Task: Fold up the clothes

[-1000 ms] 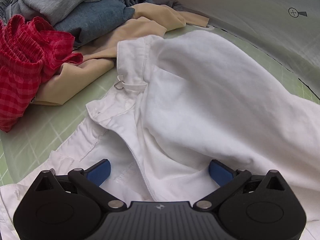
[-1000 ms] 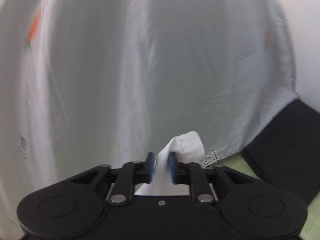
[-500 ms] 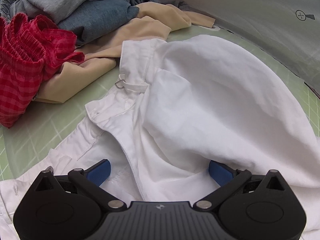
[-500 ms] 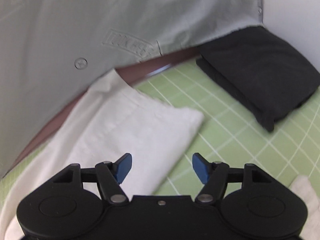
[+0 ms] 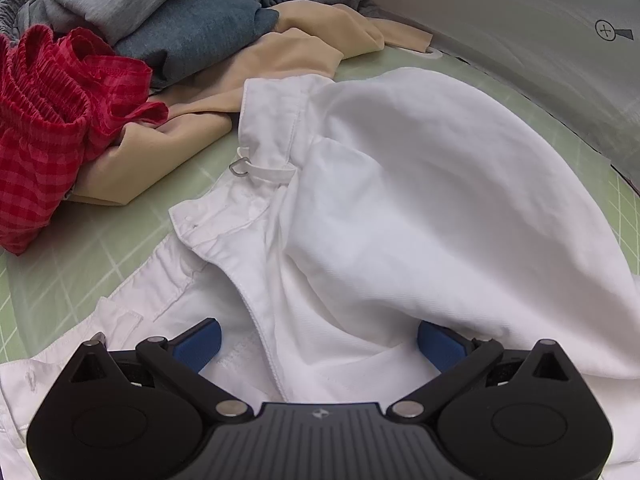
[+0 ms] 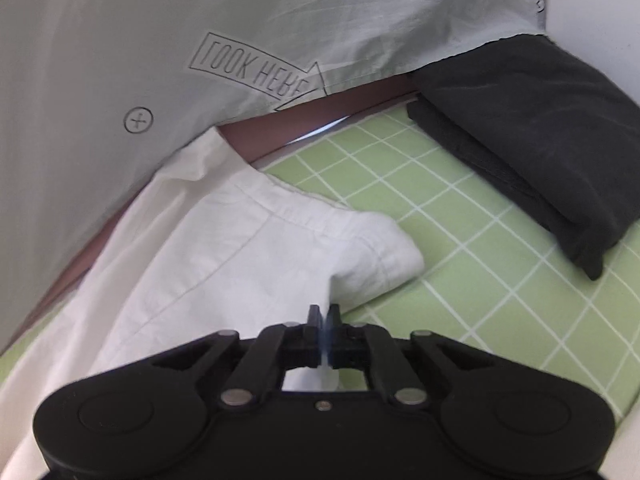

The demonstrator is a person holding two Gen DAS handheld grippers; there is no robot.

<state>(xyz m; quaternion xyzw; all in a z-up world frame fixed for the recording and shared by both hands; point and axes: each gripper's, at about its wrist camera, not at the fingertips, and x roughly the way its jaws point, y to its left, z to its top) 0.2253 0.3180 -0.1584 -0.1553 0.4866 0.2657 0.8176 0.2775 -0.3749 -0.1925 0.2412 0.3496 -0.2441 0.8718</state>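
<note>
Our right gripper [image 6: 323, 314] is clamped on a fold of the white trousers [image 6: 240, 256] lying on the green mat [image 6: 480, 280]; our left gripper [image 5: 318, 338] stands wide open over them.

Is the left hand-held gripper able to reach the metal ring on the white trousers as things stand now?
Probably yes. The left hand-held gripper is open over the white trousers, and the metal ring lies uncovered at the waistband ahead of it. No cloth lies over the ring; the beige garment stays beside it.
</note>
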